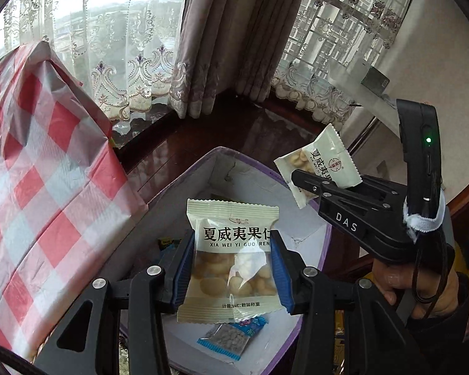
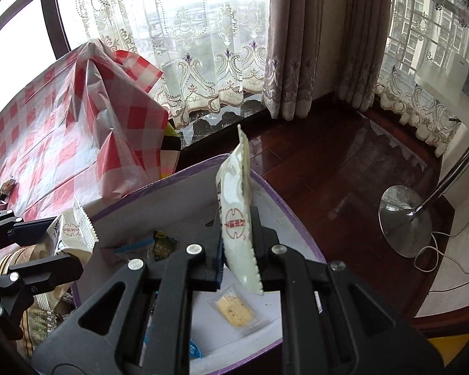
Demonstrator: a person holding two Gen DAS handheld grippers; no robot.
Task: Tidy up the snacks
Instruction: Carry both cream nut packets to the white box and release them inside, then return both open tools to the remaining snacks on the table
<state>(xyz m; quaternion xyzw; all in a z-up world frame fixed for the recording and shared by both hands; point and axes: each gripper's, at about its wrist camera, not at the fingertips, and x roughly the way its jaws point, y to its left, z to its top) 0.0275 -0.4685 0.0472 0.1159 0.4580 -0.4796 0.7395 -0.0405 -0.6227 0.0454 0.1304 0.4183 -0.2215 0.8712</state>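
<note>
1. White box (image 1: 312, 234) with a purple rim sits open below both hands, beside the surface (image 1: 31, 187) under a red-checked cloth; a few small snacks already lie on its floor, among them a blue-edged seed packet (image 1: 231, 337) and a clear-wrapped cracker (image 2: 234, 309)
2. Left tongs (image 1: 233, 268) pinch a cream nut packet (image 1: 231, 259) by its two side edges, face up, directly above the box
3. Right tongs (image 2: 239, 250) are pressed nearly together on a second nut packet (image 2: 236, 212), gripped edge-on near its lower half and standing upright over the box
4. Both packets look ready to drop in, so the step in hand is likely the release
5. Bring each packet low into the box before letting go, so the light wrappers do not flutter over the rim
6. Tip the upright packet flat first; dropped on edge it may lean against the wall
7. Aim for bare floor, clear of the cracker and the seed packet
8. Let go one hand at a time, keeping the two tongs from knocking together
</note>
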